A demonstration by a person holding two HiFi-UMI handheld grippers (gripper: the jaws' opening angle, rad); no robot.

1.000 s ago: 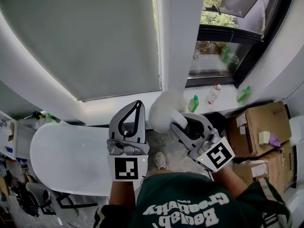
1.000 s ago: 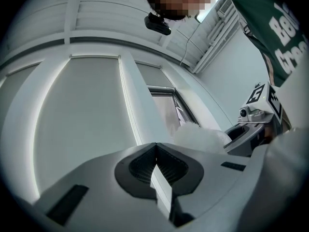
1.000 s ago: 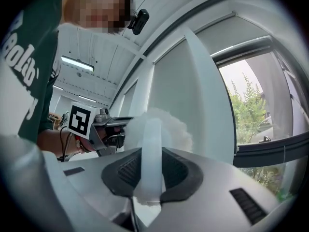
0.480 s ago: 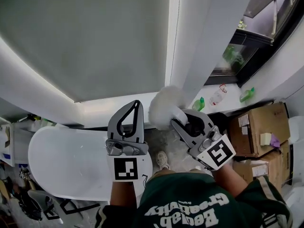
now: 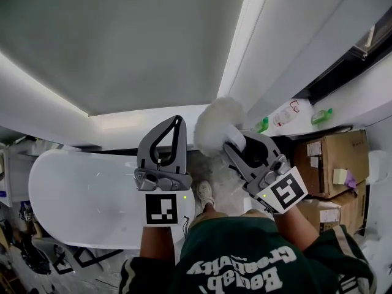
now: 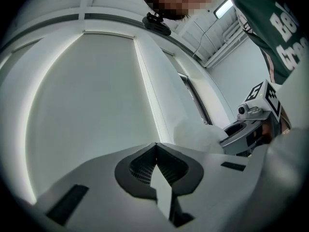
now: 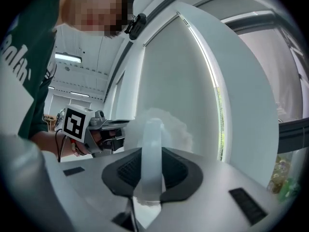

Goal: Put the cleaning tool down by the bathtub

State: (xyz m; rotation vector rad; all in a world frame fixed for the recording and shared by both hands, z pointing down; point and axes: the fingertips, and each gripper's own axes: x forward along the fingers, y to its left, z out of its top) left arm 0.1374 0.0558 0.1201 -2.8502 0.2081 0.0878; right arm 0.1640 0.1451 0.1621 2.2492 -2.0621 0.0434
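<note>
The cleaning tool is a white fluffy duster (image 5: 217, 125) with a pale handle (image 7: 153, 151). My right gripper (image 5: 234, 143) is shut on that handle, and the fluffy head (image 7: 165, 123) stands up beyond the jaws. The duster hangs in the air over the floor gap, in front of the wall. My left gripper (image 5: 175, 125) is raised beside it on the left, shut and empty, with its tips meeting (image 6: 155, 145). The white bathtub (image 5: 73, 192) lies below and to the left of both grippers.
A grey roller blind (image 5: 122, 48) fills the wall ahead. Green bottles (image 5: 263, 125) stand on the sill at the right. Cardboard boxes (image 5: 327, 158) are stacked at the right. A shoe (image 5: 205, 195) rests on the speckled floor between tub and boxes.
The view has swung so the window and sill slid toward the right edge. Both grippers keep their places and grips; the duster stays in the right one.
</note>
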